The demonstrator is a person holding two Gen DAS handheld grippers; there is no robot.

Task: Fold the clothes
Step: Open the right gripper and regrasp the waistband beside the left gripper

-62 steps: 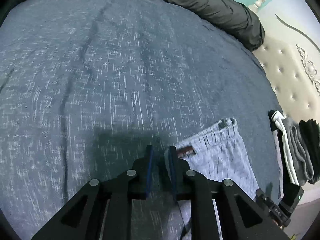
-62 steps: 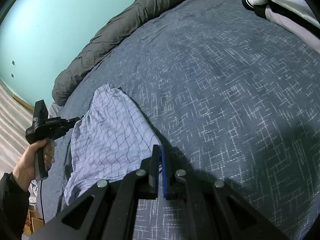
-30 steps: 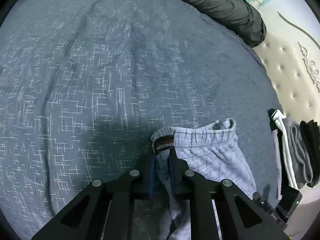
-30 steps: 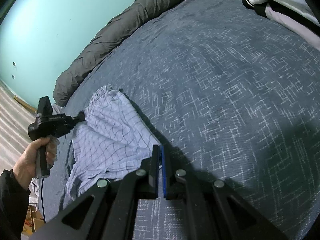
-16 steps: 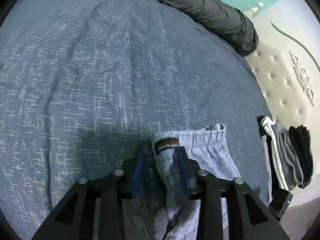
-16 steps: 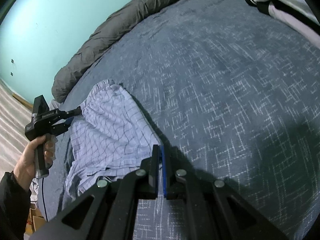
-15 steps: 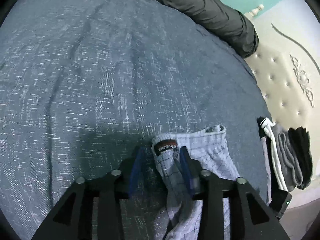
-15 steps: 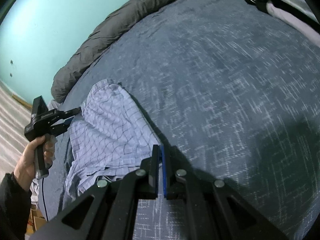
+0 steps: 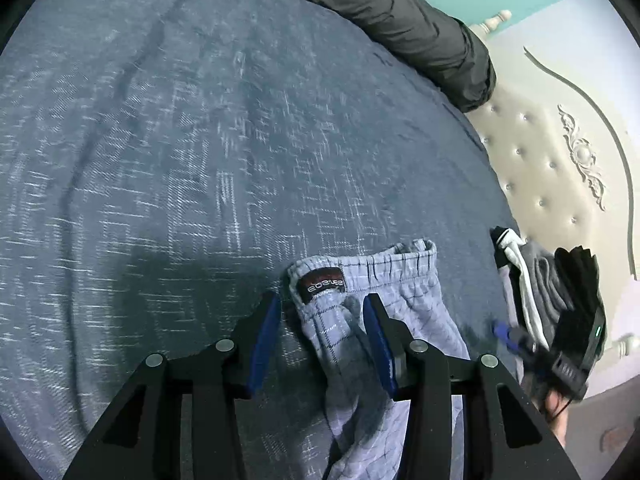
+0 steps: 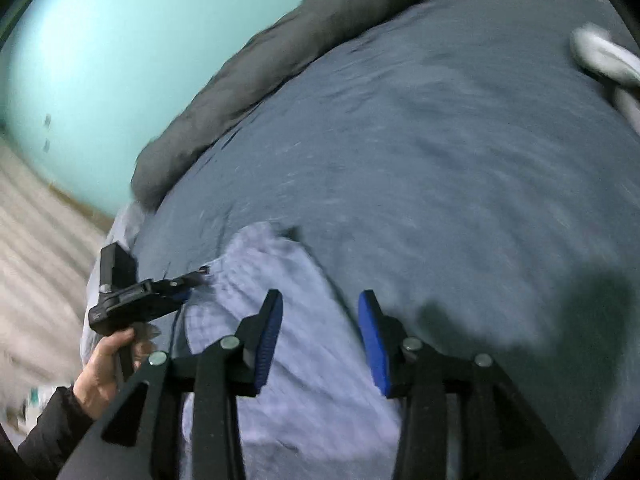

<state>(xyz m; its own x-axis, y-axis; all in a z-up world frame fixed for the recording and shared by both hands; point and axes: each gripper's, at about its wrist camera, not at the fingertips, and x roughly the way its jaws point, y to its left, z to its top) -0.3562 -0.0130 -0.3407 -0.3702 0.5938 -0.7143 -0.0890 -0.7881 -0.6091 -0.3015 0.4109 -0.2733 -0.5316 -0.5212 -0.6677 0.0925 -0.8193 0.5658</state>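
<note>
Light blue checked shorts (image 9: 384, 320) lie on the dark blue bedspread (image 9: 200, 160), their elastic waistband and dark label facing away from me. My left gripper (image 9: 322, 312) is open, its blue pads either side of the waistband corner without pinching it. In the right wrist view the same shorts (image 10: 304, 320) spread under my right gripper (image 10: 320, 312), which is open above the cloth. That view is motion-blurred. The other gripper (image 10: 132, 300) shows at the left in a person's hand (image 10: 104, 372).
A dark grey duvet (image 9: 400, 12) is rolled along the far edge of the bed. A stack of folded black, grey and white clothes (image 9: 540, 288) sits by the padded cream headboard (image 9: 560, 160). A teal wall (image 10: 100, 40) stands beyond.
Both grippers have opened and let go of the shorts, which now rest on the bed. The right gripper has swung quickly over the shorts, blurring its view.
</note>
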